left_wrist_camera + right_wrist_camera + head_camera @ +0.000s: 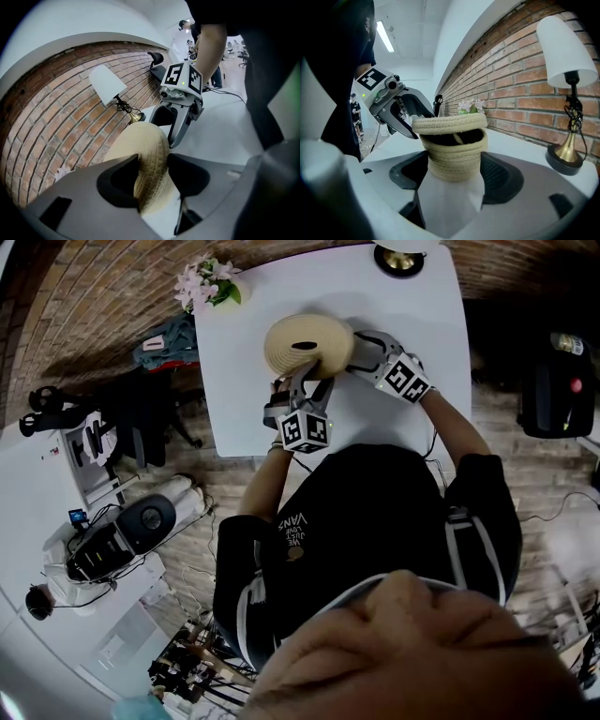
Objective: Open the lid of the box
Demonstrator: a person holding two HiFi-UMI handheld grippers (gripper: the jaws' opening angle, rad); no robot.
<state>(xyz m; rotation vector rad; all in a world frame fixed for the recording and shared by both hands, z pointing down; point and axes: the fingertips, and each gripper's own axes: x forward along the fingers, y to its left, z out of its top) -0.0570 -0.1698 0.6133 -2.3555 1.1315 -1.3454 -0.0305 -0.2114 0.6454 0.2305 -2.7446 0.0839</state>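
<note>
A woven rope box stands on the white table. In the right gripper view its body sits between my right gripper's jaws, which press on its sides. The lid is tilted up off the rim, with a dark gap under it. In the left gripper view the lid's edge is pinched in my left gripper, and the right gripper shows just behind. From the head view the lid hides the body, with the left gripper below it and the right gripper at its right.
A lamp with a brass base and white shade stands to the right of the box, also at the table's far edge. Pink flowers sit at the far left corner. A brick wall runs behind the table. Chairs and gear crowd the floor at left.
</note>
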